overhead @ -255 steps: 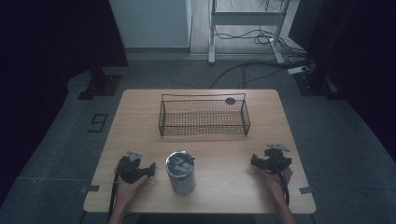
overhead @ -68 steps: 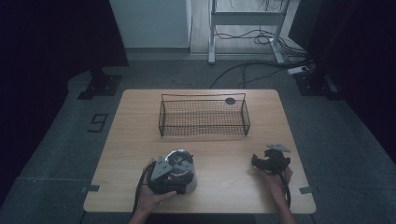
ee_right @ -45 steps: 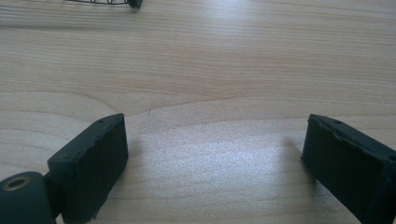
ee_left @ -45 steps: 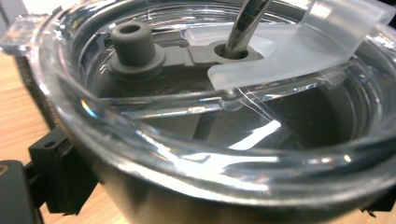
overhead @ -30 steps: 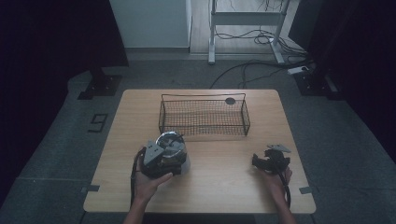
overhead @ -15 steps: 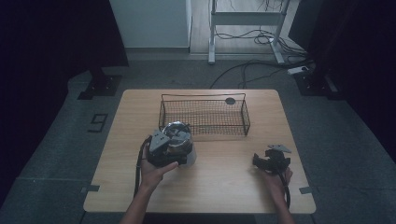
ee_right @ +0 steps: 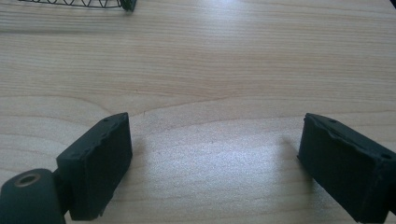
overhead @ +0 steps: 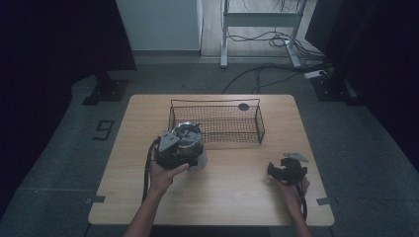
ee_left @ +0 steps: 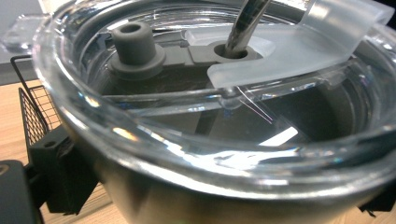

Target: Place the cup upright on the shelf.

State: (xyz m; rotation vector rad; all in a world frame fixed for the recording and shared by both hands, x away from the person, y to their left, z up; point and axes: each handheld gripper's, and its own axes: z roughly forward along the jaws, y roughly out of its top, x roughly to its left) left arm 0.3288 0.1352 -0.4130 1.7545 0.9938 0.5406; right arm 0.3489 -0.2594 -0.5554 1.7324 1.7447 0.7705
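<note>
left hand-held gripper (overhead: 184,150): black body, grey three-cornered plate on top, black cable looping down along the forearm | right hand-held gripper (overhead: 278,170): black body, small grey three-cornered plate, black cable trailing by the wrist; jaws are chunky black blocks with flat pads (ee_right: 100,163), brass-coloured socket at one base | forearms: bare, no sleeves

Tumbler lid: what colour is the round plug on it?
Dark grey; the plug sits in the clear lid, best seen in the left gripper view.

A big number 9 (overhead: 103,130) is marked on the grey floor (overhead: 59,148), just left of the table (overhead: 237,197).
</note>
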